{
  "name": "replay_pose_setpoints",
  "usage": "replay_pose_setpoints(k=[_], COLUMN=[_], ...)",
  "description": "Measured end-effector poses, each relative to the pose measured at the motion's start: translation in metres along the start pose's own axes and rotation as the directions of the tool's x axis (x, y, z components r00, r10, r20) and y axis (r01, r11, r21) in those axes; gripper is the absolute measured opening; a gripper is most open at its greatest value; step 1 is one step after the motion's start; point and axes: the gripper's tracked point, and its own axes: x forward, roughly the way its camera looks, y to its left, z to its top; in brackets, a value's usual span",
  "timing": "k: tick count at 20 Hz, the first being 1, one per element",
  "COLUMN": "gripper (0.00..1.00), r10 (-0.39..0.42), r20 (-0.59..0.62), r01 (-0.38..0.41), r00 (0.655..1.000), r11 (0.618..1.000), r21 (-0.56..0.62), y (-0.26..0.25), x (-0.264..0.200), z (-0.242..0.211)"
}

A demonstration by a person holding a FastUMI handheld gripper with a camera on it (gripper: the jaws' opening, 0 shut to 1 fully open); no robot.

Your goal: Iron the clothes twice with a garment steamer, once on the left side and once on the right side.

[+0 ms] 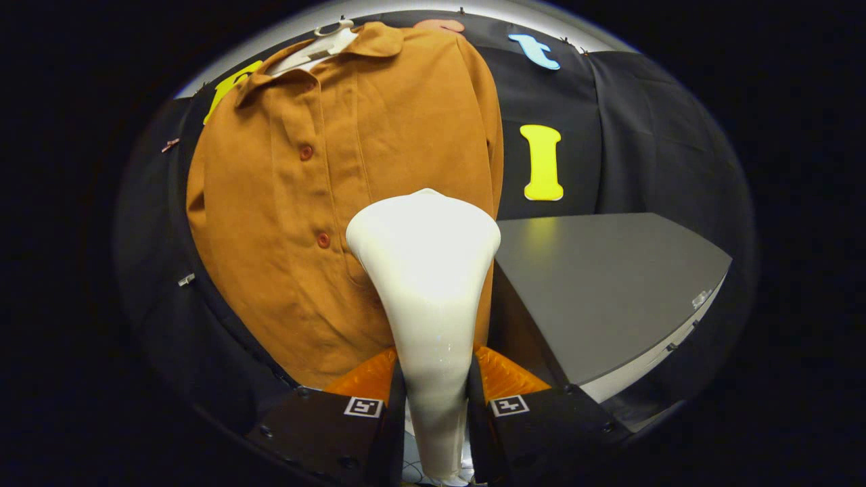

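Note:
A brown-orange buttoned shirt (325,189) hangs on a white hanger (325,40) against the booth's black wall. My gripper (433,385) is shut on the handle of a white garment steamer (426,270), both fingers pressing its narrow neck. The steamer's wide head points at the shirt's lower right half, just right of the button line. Whether the head touches the cloth cannot be told. The steamer hides part of the shirt's lower front.
A grey table (609,291) stands to the right of the shirt, its near edge running beside the steamer. Black cloth wall (649,135) lies behind the shirt and the table.

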Motion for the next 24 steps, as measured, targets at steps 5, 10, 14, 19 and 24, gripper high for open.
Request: replay_pose_setpoints(k=[5,10,14,19,24], gripper=[0.42,0.43,0.42,0.42,0.42], r10=[0.079,0.151,0.151,0.119,0.071], r20=[0.161,0.248,0.255,0.271,0.243], r01=[-0.078,-0.134,-0.13,-0.086,-0.041], r00=[0.984,0.957,0.955,0.955,0.968], r11=[0.997,0.987,0.987,0.988,0.991], r21=[-0.011,-0.084,-0.096,-0.13,-0.126], y=[0.056,0.13,0.171,0.195,0.193], x=[-0.046,-0.052,-0.032,-0.011,0.008], z=[0.075,0.119,0.131,0.142,0.137])
